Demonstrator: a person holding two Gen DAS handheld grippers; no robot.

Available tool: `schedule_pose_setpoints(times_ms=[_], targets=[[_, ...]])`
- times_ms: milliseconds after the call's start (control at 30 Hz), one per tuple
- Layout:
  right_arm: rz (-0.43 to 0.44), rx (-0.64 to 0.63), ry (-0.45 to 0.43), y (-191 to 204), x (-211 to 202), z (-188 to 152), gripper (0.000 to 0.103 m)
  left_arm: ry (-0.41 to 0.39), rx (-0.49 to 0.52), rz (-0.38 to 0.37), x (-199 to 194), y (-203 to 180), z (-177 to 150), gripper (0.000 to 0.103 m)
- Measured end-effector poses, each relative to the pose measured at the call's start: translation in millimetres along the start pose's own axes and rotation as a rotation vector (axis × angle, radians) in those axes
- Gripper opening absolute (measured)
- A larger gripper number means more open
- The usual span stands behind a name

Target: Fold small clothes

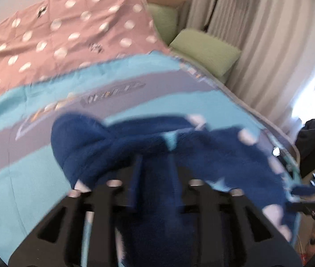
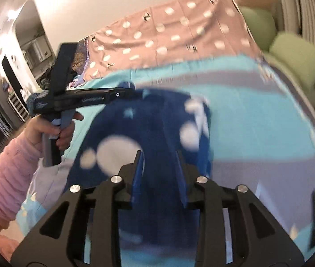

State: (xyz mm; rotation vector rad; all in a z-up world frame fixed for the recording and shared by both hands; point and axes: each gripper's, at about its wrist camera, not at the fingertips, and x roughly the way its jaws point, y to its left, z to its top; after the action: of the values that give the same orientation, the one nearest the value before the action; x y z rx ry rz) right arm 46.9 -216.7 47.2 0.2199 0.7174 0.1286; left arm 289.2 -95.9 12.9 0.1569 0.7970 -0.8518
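The small garment [image 2: 155,120] we are folding is dark blue fleece with white dots and stars, lying across the middle and lower part of both frames on the bed [image 2: 257,122]. In the left wrist view the same garment [image 1: 113,146] bunches up toward the lower centre, with a rounded fold at centre left. We see the bed covered by a blanket banded in turquoise and grey, and behind it, in the upper left of the frame, a pink spread with white dots [image 1: 68,33]. Green pillows [image 1: 206,49] sit at the upper right against pale curtains [image 1: 257,33].

Our left gripper [image 1: 155,162] fills the bottom of its own view; its jaws stand partly apart with blue fabric between them, but through the blur we cannot tell whether the pads press on it. In the right wrist view that gripper [image 2: 127,86] reaches in from the left, held by a hand [image 2: 50,129] in a pink sleeve [image 2: 4,178], its tip at the garment's upper edge.

Our right gripper [image 2: 159,155] has its jaws partly apart over the cloth, not pinching it.
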Motion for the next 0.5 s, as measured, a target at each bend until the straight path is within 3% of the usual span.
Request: schedule_pose_setpoints(times_ms=[33,133,233,267,367,500], targets=[[0.001,-0.025,-0.004,3,8,14,0.03,-0.027,0.014,0.008,-7,-2,3,0.058],[0.036,-0.021,0.031,1,38,38,0.03,-0.068,0.069,0.068,-10,-6,13,0.06],[0.005,0.035,0.193,-23,109,43,0.03,0.088,0.047,0.181,35,10,5,0.061],[0.038,0.081,0.242,-35,135,36,0.031,0.118,0.055,0.209,56,18,-10,0.062],[0.128,0.193,0.235,-56,145,30,0.03,0.039,-0.046,0.155,56,34,-22,0.062],[0.05,0.105,0.198,-38,141,25,0.03,0.035,-0.021,0.15,56,33,-25,0.062]])
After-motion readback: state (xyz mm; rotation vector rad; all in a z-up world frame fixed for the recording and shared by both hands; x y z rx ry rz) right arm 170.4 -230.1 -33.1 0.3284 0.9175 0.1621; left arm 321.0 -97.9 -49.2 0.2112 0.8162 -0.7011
